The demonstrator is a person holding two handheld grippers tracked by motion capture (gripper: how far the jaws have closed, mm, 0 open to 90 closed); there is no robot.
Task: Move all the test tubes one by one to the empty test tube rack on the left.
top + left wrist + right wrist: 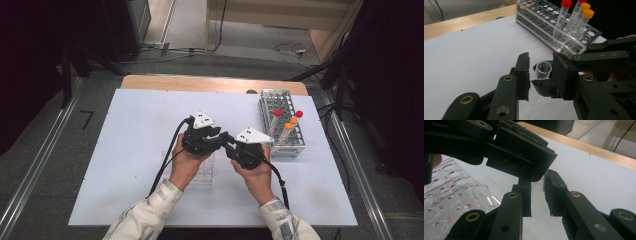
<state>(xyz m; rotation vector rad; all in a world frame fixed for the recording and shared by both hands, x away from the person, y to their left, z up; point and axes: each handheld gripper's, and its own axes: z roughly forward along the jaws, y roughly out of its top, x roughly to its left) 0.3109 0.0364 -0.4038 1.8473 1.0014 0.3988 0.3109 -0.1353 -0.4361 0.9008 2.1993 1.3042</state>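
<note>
My two grippers meet tip to tip over the middle of the white table [140, 130]. In the right gripper view my right gripper [537, 182] is shut on a clear tube [537, 195] with no cap. The left gripper view looks onto the tube's open mouth [543, 70], held between the right gripper's jaws. My left gripper [541, 56] straddles that mouth, open. Its right jaw is at the tube and a small gap remains at its left jaw. From above, the left gripper [220, 137] and the right gripper [229, 146] overlap and hide the tube.
A perforated tube rack [272, 97] stands at the right, holding several capped tubes, red [564, 12] and orange [586, 15]. An empty clear rack [205, 172] lies under my left hand, its red-labelled holes [449, 192] visible in the right gripper view. The table's wooden edge [210, 82] runs behind.
</note>
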